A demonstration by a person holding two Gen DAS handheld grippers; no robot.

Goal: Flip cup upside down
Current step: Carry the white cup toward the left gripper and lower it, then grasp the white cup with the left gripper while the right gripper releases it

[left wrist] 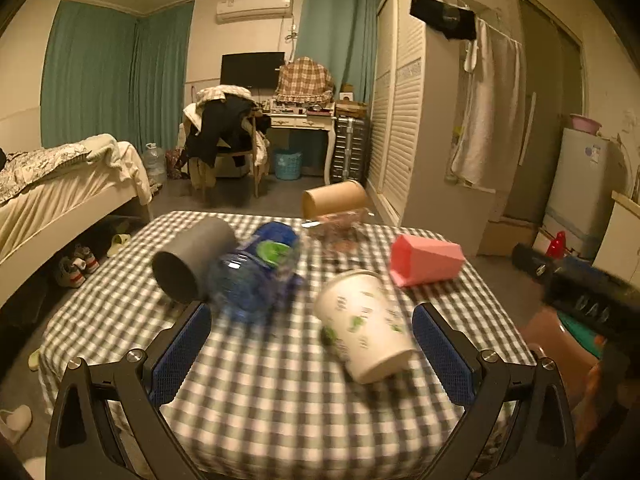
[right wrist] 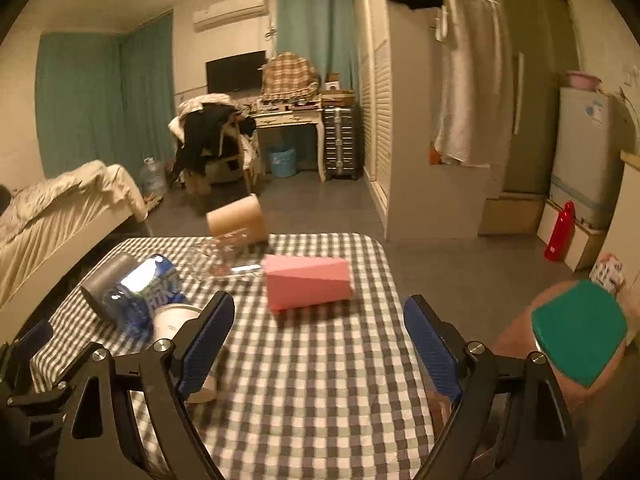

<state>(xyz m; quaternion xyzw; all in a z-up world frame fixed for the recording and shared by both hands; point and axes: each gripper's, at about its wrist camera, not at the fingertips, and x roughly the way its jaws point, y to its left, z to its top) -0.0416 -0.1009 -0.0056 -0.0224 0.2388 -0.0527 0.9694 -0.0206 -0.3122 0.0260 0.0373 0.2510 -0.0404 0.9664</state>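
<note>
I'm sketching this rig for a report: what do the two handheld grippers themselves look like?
Both match. The left gripper and right gripper each have black angular frames with triangular cut-outs, silver round bolts at the joints, and two fingers faced with blue textured pads. No cables or sleeves show.

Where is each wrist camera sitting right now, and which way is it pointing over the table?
Left wrist: on the left gripper, low over the near edge of the checkered table, facing the white paper cup lying on its side; its open blue fingers frame it.
Right wrist: on the right gripper, further right, facing the pink cup; its open fingers show, with the left gripper at the far left.
Shared: the table, white paper cup, pink cup, blue bottle and bedroom beyond.
</note>
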